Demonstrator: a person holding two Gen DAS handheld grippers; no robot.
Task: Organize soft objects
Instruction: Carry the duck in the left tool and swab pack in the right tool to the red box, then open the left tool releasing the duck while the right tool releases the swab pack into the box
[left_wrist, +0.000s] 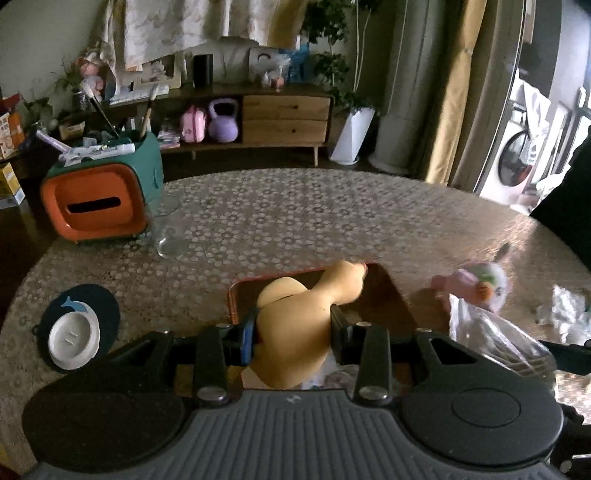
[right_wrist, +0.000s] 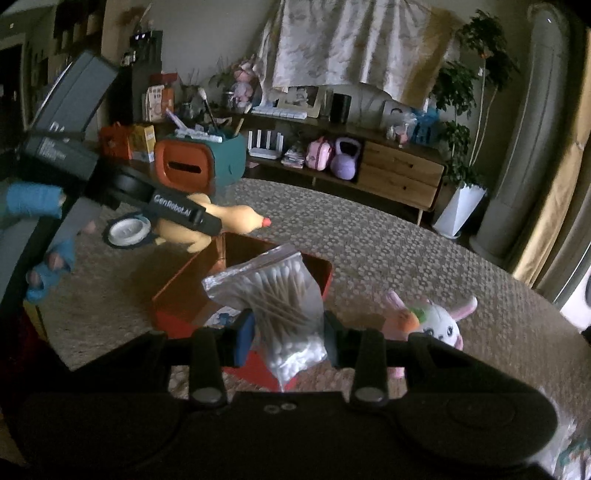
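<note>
We've got both hands loaded here. The left hand-held gripper (left_wrist: 291, 332) is clenched on the yellow rubber chicken (left_wrist: 295, 317), pads pressing its body at lower centre of the left wrist view, the head stretched out over the red box (left_wrist: 384, 295) just ahead. The right hand-held gripper (right_wrist: 288, 332) is clamped around the zip bag of cotton swabs (right_wrist: 284, 306), held upright at bottom centre of the right wrist view, also just above the red box (right_wrist: 177, 295). From that side we catch the chicken (right_wrist: 236, 218) at centre left, in the left hand-held gripper (right_wrist: 207, 221), gripped by a person's blue-gloved hand (right_wrist: 33, 203).

So we read this as the carry-and-drop step: two items on their way into the box. What comes next, by our judgement, is bringing each one squarely over the opening, lowering it and letting the jaws go. The chicken is long and floppy, so it wants its head inside the rim first. The bag is slippery and may tilt.

One more is waiting: the white and pink bunny plush (right_wrist: 436, 321) lies on the tabletop (left_wrist: 295, 214) to the right of the box, apart from it.

The tabletop is round with a flowery lace-pattern cover. On it, at left in the left wrist view, sit an orange and teal tissue box (left_wrist: 99, 199), a clear glass jar (left_wrist: 170, 232) and a white dish (left_wrist: 74, 339) on a dark mat. Behind: a wooden sideboard (left_wrist: 284, 118), a purple kettlebell (left_wrist: 223, 122), plants and curtains.
</note>
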